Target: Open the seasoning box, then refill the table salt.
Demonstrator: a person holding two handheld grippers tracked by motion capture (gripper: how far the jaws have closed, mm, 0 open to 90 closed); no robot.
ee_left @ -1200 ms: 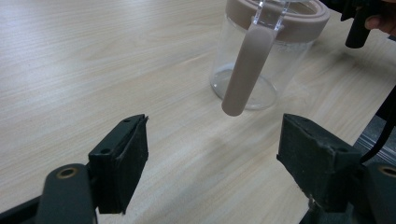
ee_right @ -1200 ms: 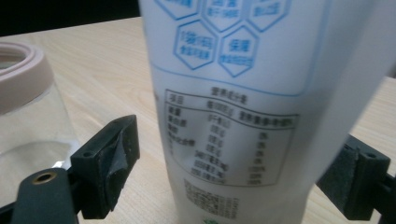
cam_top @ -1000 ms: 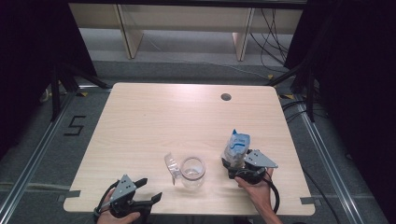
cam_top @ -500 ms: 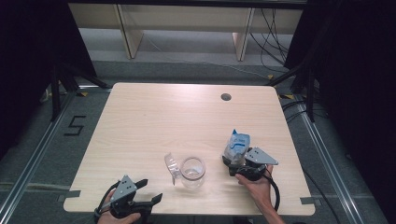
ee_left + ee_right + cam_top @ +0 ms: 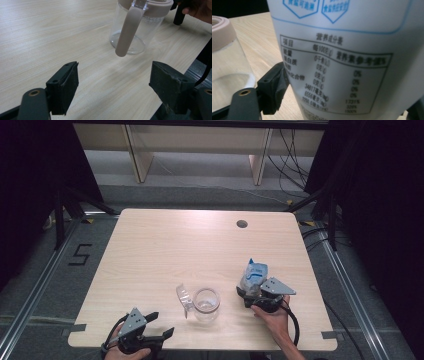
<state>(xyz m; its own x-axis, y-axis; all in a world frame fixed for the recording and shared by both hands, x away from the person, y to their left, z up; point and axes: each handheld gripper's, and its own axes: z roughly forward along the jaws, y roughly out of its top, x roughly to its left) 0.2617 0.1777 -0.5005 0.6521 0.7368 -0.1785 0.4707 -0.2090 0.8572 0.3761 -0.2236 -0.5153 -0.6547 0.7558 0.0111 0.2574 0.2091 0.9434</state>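
little has shifted since the earlier frames: the right gripper (image 5: 253, 292) sits where it did beside the bag, only its jaws have just been closing in a little on the white and blue bag (image 5: 254, 274), which stands between them. the left gripper (image 5: 161, 325) has kept its place at the near edge of the table (image 5: 165, 245), and the jar and bag lie as before.

in the high view the bag stands upright at about 12 o'clock from the right hand (image 5: 272, 316), right at the gripper's tips, in the near right part of the table. in the right gripper view the bag (image 5: 352, 60) rises close in front of the camera, its printed table of figures facing it; the left jaw's pad is at the bag's lower left edge, seemingly touching it, while the other jaw is mostly out of frame, so whether the pads truly press on the bag cannot be told. the jaws stand fairly wide around it.

the clear jar (image 5: 206, 304) with its pale pink rim stands at about 9 o'clock from the right gripper, near but apart from the bag. its flap lid (image 5: 184, 299) hangs open toward the jar's 9 o'clock.

the left gripper's jaws stand wide apart with nothing between them; in the left gripper view the jar (image 5: 136, 27) lies ahead at about 1 o'clock, apart from the pads, its pink strap (image 5: 127, 32) hanging down the front of the glass.
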